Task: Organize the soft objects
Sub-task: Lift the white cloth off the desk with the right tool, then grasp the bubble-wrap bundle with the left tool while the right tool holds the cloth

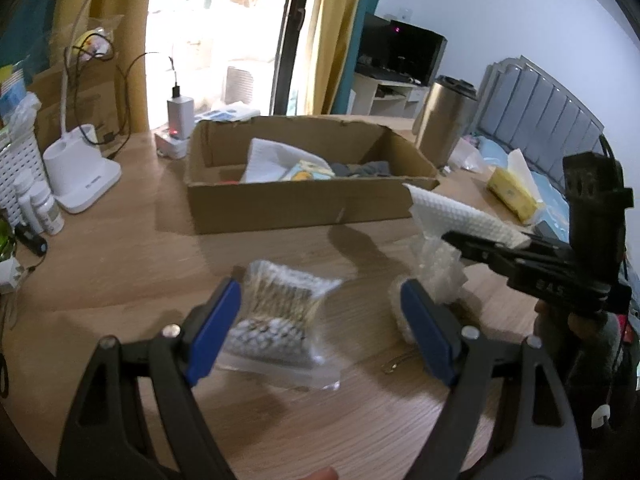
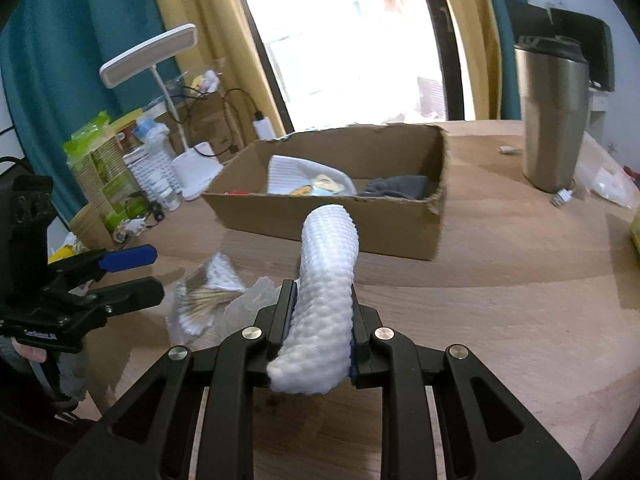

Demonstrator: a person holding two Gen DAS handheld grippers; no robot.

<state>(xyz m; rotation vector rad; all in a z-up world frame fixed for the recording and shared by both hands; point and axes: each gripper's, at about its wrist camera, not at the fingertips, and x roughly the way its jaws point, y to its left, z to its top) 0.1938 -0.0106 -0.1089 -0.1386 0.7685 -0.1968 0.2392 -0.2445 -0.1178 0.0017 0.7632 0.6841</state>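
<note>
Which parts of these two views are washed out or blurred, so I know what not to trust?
Left wrist view: the window is blown out, the cotton swab packet smeared. Right wrist view: the window glares white too, the cardboard box is soft, and the white textured cloth reads sharpest.

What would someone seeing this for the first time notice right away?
Probably the white textured cloth pinched in the right gripper, arching up over the wooden table in front of the cardboard box. Next, the left gripper, wide open over a clear packet of cotton swabs. The box already holds soft things, among them a white cloth and something dark grey.
</note>
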